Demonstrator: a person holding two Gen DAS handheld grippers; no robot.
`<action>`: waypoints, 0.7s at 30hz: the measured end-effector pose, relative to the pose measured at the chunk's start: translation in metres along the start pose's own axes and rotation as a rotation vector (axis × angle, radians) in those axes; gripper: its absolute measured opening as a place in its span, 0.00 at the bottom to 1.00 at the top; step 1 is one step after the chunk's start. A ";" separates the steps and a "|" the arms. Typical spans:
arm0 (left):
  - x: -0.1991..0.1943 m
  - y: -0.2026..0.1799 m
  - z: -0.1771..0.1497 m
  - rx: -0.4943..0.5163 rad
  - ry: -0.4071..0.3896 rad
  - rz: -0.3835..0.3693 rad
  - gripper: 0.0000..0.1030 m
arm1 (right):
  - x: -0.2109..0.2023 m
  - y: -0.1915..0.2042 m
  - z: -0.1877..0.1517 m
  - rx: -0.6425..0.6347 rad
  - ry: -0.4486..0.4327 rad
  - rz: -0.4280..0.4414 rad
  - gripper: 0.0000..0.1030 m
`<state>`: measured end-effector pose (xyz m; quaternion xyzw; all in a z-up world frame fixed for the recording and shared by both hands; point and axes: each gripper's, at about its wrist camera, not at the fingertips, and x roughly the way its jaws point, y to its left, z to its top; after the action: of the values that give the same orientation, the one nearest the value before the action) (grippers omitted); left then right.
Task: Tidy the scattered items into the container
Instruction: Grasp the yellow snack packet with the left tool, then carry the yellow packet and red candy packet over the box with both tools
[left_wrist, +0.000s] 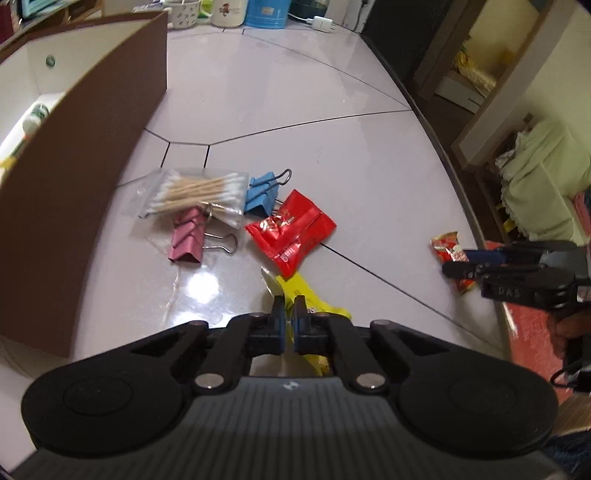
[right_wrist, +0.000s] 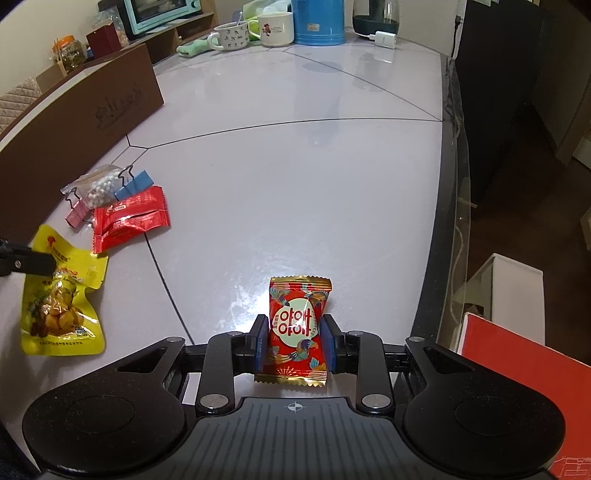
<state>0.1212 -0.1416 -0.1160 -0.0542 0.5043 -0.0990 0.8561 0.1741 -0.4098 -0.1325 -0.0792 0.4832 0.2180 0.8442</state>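
Pick step: left gripper (left_wrist: 290, 314) clamps yellow snack pouch (right_wrist: 61, 295) by its top edge; right gripper (right_wrist: 293, 341) grips red candy packet (right_wrist: 295, 328). Next: carry both left to brown container (left_wrist: 85, 155), release inside.

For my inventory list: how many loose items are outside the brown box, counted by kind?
Metal binder clips: 2, blue and pink
Foil snack packets: 3, plain red, yellow, red patterned
Clear bag of cotton swabs: 1
Total: 6
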 end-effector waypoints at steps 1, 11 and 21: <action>0.001 0.001 -0.001 0.003 0.006 0.006 0.02 | -0.001 0.000 -0.001 0.005 0.000 0.002 0.28; -0.030 0.002 0.009 0.021 -0.060 -0.034 0.02 | -0.006 0.001 -0.005 0.079 0.002 0.024 0.28; -0.070 0.009 0.023 0.050 -0.139 -0.038 0.02 | -0.030 0.016 0.006 0.119 -0.072 0.052 0.28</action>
<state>0.1091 -0.1170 -0.0471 -0.0488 0.4398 -0.1237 0.8882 0.1583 -0.4019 -0.1025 -0.0085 0.4666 0.2137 0.8582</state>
